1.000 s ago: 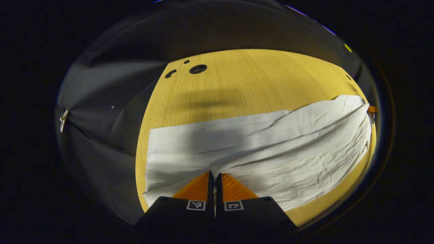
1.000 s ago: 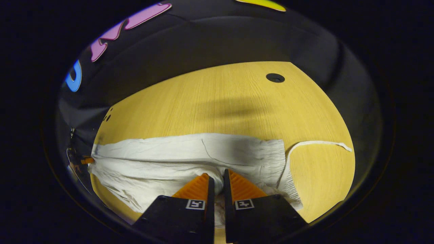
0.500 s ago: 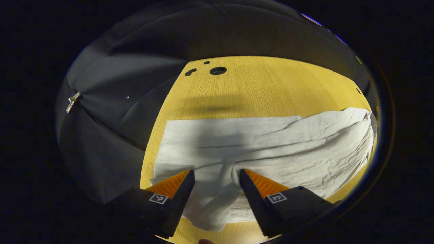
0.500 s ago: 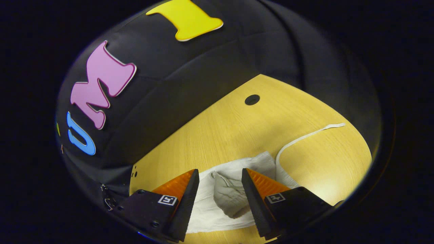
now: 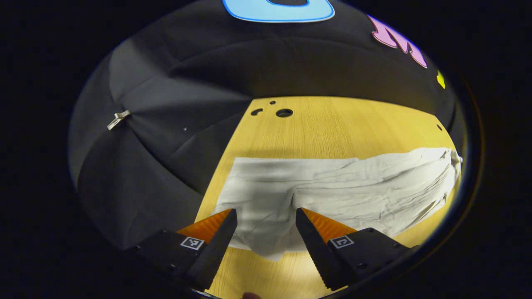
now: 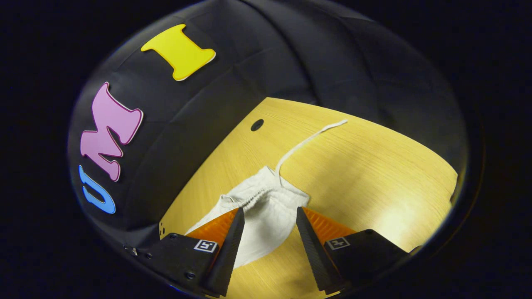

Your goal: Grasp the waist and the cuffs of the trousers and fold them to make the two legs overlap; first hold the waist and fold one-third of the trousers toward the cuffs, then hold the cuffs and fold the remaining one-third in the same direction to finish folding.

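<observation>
Both grippers have let go and lifted: left gripper (image 5: 266, 216) and right gripper (image 6: 266, 216) hang spread above the white trousers (image 5: 332, 191) lying lengthwise-folded across the worktop (image 5: 332, 120). Next, probably: pinch the waist (image 6: 266, 199) near the drawstring (image 6: 307, 139).

Trousers (image 5: 332, 195) white, plain, no print; creases shade to pale grey, esp. at the near edge of the table in left gripper view. Waist end (image 6: 266, 203) same white w/ fine ribbed gathering; drawstring (image 6: 307, 141) white too, running toward the table's far edge. Table (image 6: 374, 174) yellow-tan wood-grain laminate, fine parallel lines, bright glare patch near its right edge in right gripper view; dark round holes (image 5: 284, 112) by the far-left corner. Gripper bodies black w/ small black-and-white square markers (image 5: 343, 241). Booth wall (image 5: 166, 137) black cloth.
</observation>
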A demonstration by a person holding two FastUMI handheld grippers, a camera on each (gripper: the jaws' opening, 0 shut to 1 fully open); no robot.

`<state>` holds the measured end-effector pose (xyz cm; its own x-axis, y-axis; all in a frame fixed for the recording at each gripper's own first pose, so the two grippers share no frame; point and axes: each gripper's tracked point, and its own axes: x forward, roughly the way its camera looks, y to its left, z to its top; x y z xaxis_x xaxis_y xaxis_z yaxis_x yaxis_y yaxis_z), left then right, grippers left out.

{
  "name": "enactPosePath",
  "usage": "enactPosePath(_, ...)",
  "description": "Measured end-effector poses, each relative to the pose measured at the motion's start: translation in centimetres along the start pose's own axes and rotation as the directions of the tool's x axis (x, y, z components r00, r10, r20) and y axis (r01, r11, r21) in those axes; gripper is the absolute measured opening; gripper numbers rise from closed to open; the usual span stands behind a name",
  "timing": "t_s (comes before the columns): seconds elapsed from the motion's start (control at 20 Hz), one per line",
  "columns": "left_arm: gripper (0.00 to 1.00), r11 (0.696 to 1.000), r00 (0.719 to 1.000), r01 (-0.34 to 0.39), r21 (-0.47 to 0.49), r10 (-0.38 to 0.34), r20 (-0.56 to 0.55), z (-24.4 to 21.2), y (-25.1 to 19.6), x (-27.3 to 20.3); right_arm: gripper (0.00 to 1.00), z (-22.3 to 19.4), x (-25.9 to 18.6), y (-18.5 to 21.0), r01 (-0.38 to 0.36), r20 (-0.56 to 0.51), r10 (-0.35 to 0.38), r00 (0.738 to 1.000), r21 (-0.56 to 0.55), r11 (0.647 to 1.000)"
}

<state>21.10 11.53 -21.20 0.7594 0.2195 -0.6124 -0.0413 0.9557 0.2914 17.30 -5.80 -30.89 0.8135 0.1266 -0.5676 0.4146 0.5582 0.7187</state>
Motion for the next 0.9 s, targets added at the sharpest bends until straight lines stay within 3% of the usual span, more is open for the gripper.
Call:
enactPosePath(0.15,0.94,0.998,0.999,0.028,-0.054,-0.026,0.028,-0.6,-0.9,-2.4,0.79,-1.3,1.3,-2.0,0.054,-0.035,-0.055,0.998,-0.034,0.998)
enactPosePath(0.3,0.94,0.992,0.999,0.050,-0.118,-0.048,0.021,-1.8,-2.0,-3.7,0.79,-1.1,3.0,-1.3,0.042,-0.034,-0.043,0.998,-0.033,0.999)
enactPosePath(0.35,0.94,0.988,0.998,0.054,-0.145,-0.053,0.016,-2.4,-2.1,-3.9,0.70,-0.8,3.6,-1.1,0.043,-0.026,-0.044,0.999,-0.019,0.999)
enactPosePath(0.4,0.94,0.983,0.998,0.058,-0.176,-0.058,0.006,-3.0,-2.3,-4.2,0.79,-0.4,4.0,-0.8,0.046,-0.011,-0.046,0.999,0.005,0.999)
enactPosePath(0.6,0.94,0.944,0.996,0.076,-0.321,-0.087,-0.021,-5.5,-3.2,-4.7,0.77,-0.2,4.8,-1.3,0.079,-0.012,-0.079,0.997,0.074,0.994)
enactPosePath(0.65,0.93,0.931,0.995,0.078,-0.358,-0.095,-0.030,-6.1,-3.4,-4.6,0.47,-0.8,5.0,-1.5,0.084,-0.035,-0.081,0.996,0.091,0.992)
enactPosePath(0.7,0.93,0.916,0.993,0.084,-0.393,-0.108,-0.039,-6.5,-3.7,-4.4,0.34,-0.7,4.2,-1.2,0.073,-0.044,-0.068,0.997,0.113,0.991)
enactPosePath(0.85,0.94,0.867,0.990,0.090,-0.490,-0.132,-0.052,-7.3,-3.9,-3.5,0.14,1.1,4.2,0.5,-0.004,0.022,0.001,1.000,0.151,0.989)
enactPosePath(0.9,0.93,0.845,0.988,0.089,-0.527,-0.140,-0.058,-7.4,-4.0,-3.0,0.14,1.3,3.9,0.9,-0.019,0.027,0.015,1.000,0.151,0.988)
